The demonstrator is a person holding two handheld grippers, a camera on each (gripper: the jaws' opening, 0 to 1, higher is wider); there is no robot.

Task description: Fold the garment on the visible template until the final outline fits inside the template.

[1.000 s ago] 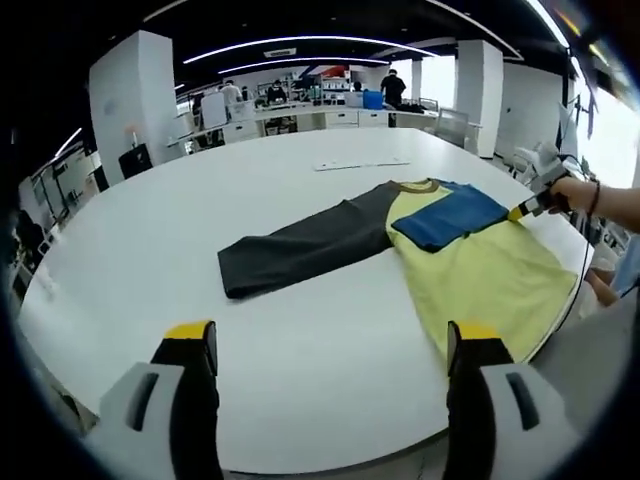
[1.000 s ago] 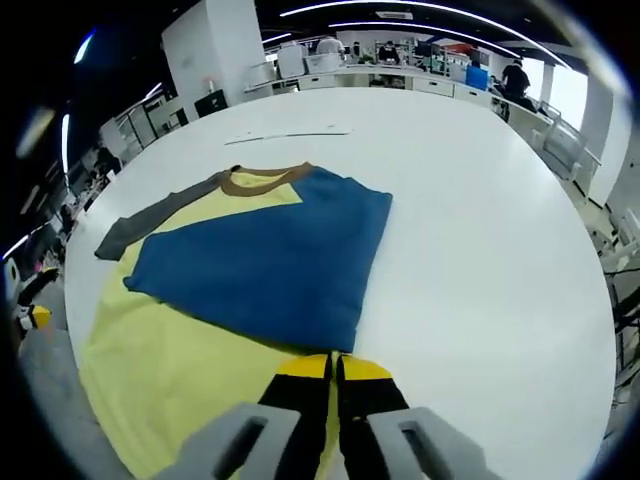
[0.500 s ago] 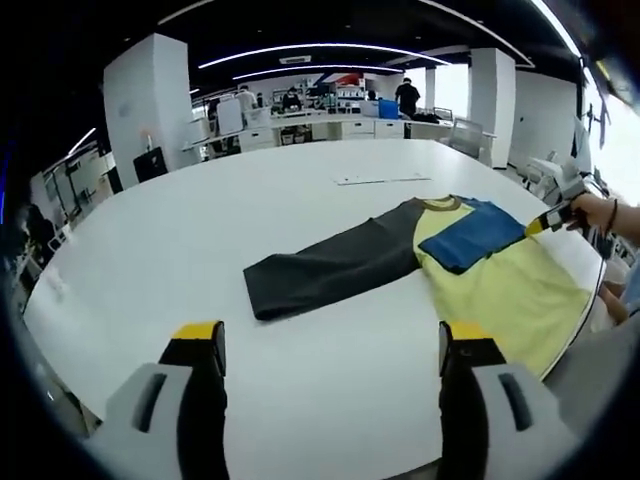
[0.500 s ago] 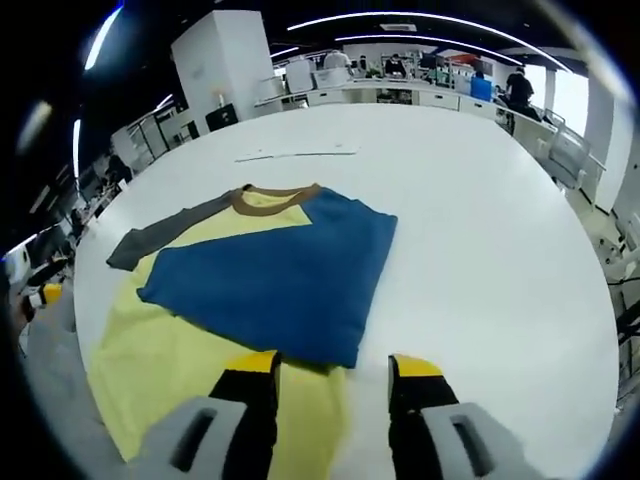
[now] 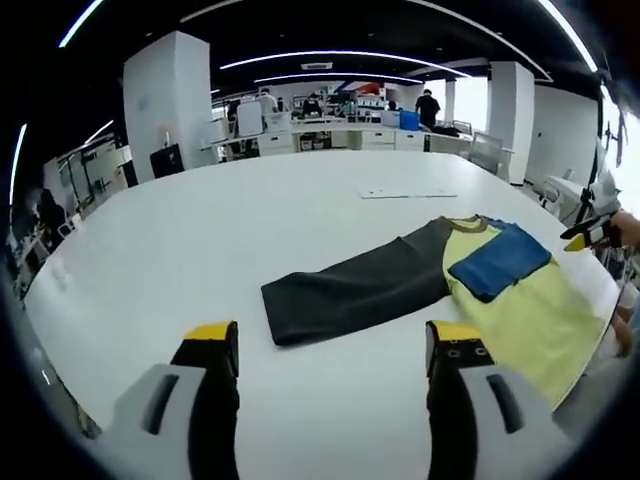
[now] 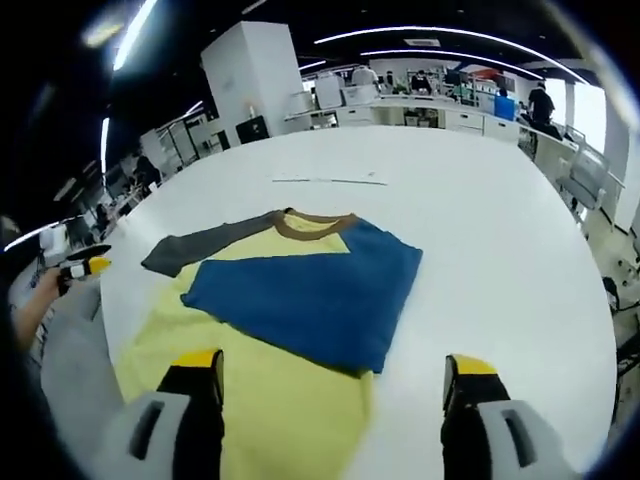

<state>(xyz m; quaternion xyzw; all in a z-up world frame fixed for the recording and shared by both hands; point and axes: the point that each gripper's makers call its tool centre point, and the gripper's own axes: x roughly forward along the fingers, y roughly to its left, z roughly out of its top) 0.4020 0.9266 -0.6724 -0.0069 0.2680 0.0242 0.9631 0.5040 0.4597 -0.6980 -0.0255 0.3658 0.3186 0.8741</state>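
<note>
Since a second ago we see the right gripper (image 6: 335, 375) has let go of the blue sleeve (image 6: 310, 292): its jaws, then pressed together at the sleeve's edge, now stand wide apart at the bottom of the right gripper view, holding nothing. The left gripper (image 5: 332, 345) has kept its jaws spread and empty, low in the left gripper view, above bare table (image 5: 200, 240).

The garment (image 6: 265, 340) is a yellow shirt lying flat on the white table. In the right gripper view it fills the lower middle of the frame, with the blue sleeve folded across the yellow body and a brown collar (image 6: 312, 222) at its upper edge. The dark grey sleeve (image 6: 195, 250) runs out toward the left of that frame. In the left gripper view the same grey sleeve (image 5: 355, 290) stretches across the centre, unfolded, with the yellow body (image 5: 530, 310) and blue sleeve at the right.

The other gripper shows small at the right edge of the left gripper view (image 5: 590, 232) and at the left edge of the right gripper view (image 6: 80, 267).

A thin pale strip (image 5: 408, 194) lies on the table beyond the shirt. We cannot make out a template outline.
</note>
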